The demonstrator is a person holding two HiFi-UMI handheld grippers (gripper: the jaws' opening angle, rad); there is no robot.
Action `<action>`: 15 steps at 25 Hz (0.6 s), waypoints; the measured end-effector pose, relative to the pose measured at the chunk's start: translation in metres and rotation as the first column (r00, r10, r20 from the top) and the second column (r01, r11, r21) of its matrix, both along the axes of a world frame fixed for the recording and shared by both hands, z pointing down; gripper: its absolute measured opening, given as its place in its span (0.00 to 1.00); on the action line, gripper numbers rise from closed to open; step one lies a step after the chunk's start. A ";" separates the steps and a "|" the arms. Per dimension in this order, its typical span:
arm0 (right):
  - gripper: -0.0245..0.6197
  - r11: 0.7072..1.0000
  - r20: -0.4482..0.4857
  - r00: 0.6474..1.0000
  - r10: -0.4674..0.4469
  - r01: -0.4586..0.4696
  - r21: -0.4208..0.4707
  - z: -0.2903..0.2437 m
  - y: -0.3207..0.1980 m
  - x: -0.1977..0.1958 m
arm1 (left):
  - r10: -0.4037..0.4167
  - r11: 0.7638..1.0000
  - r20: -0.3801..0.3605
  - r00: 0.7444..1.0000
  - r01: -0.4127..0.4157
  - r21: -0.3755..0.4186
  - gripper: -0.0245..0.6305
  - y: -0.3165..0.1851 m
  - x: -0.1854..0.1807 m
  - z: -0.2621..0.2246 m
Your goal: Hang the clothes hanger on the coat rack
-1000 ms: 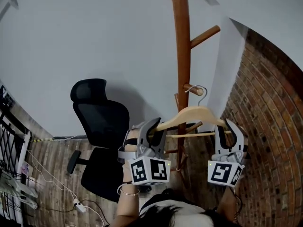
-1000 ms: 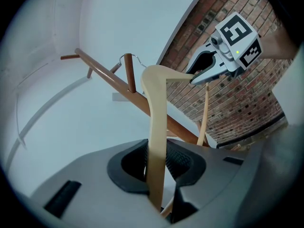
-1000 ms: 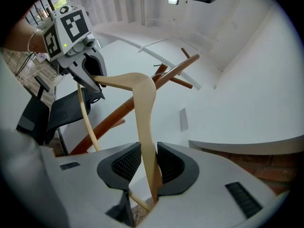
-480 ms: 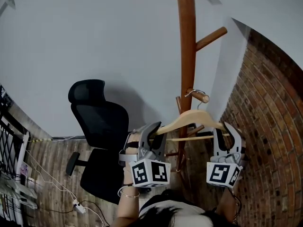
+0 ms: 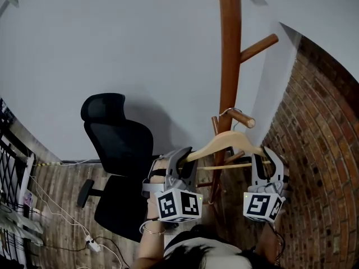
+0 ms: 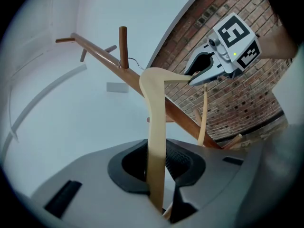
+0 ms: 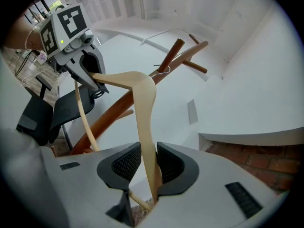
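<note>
A pale wooden hanger (image 5: 227, 142) hangs level in front of the brown coat rack pole (image 5: 229, 66). Its wire hook (image 5: 229, 112) lies over a short peg (image 5: 245, 119), close to the pole. My left gripper (image 5: 182, 156) is shut on the hanger's left end, and my right gripper (image 5: 262, 157) is shut on its right end. In the left gripper view the hanger arm (image 6: 156, 141) runs up between the dark pads. The right gripper view shows the other arm (image 7: 145, 127) pinched between the ribbed pads (image 7: 128, 163). Each gripper sees the other across the hanger.
A black office chair (image 5: 115, 144) stands left of the rack on the wood floor. A brick wall (image 5: 320, 150) closes the right side, a white wall is behind. A longer peg (image 5: 259, 47) juts out higher up. Cables lie on the floor (image 5: 90, 242) at lower left.
Both grippers have sunk a little with the hanger. The wire hook has slid from the peg's tip along the peg toward the pole.
</note>
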State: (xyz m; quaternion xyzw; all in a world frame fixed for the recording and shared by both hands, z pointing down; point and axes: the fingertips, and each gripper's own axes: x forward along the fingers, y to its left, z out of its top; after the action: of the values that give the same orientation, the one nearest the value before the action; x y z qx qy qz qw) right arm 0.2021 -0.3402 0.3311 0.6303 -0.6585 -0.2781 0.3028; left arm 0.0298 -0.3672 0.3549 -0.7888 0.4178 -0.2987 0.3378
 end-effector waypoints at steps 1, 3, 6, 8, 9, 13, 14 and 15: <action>0.22 1.000 0.000 1.000 0.001 -0.001 -0.002 0.001 -0.001 0.000 | 0.001 1.000 -0.001 1.000 -0.001 -0.003 0.17 -0.001 0.000 0.001; 0.22 1.000 0.001 1.000 0.003 -0.003 -0.003 0.001 -0.003 -0.001 | 0.005 1.000 -0.003 1.000 -0.005 -0.007 0.17 -0.003 0.000 0.002; 0.22 1.000 0.000 1.000 0.007 -0.007 0.006 0.003 -0.005 0.001 | 0.013 1.000 -0.007 1.000 -0.013 -0.011 0.17 -0.004 0.000 0.003; 0.22 1.000 0.002 1.000 0.008 -0.008 0.012 0.005 -0.006 0.003 | 0.020 1.000 -0.013 1.000 -0.021 -0.011 0.17 -0.004 0.002 0.005; 0.22 1.000 0.005 1.000 0.010 -0.010 0.012 0.006 -0.006 0.004 | 0.022 1.000 -0.017 1.000 -0.023 -0.010 0.17 -0.004 0.004 0.005; 0.22 1.000 0.010 1.000 0.020 -0.020 0.018 0.004 -0.006 0.005 | 0.024 1.000 -0.033 0.999 -0.024 -0.001 0.17 -0.005 0.007 0.005; 0.22 0.999 0.010 1.000 0.023 -0.023 0.022 0.003 -0.006 0.005 | 0.029 1.000 -0.031 0.999 -0.028 0.006 0.17 -0.006 0.007 0.006; 0.22 0.999 0.009 1.000 0.026 -0.026 0.026 0.003 -0.006 0.005 | 0.032 0.999 -0.032 0.999 -0.032 0.011 0.17 -0.006 0.007 0.006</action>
State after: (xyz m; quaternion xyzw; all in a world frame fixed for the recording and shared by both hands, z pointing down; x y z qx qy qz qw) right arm 0.2073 -0.3460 0.3341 0.6440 -0.6479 -0.2799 0.2952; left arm 0.0368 -0.3736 0.3610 -0.7982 0.4121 -0.2785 0.3399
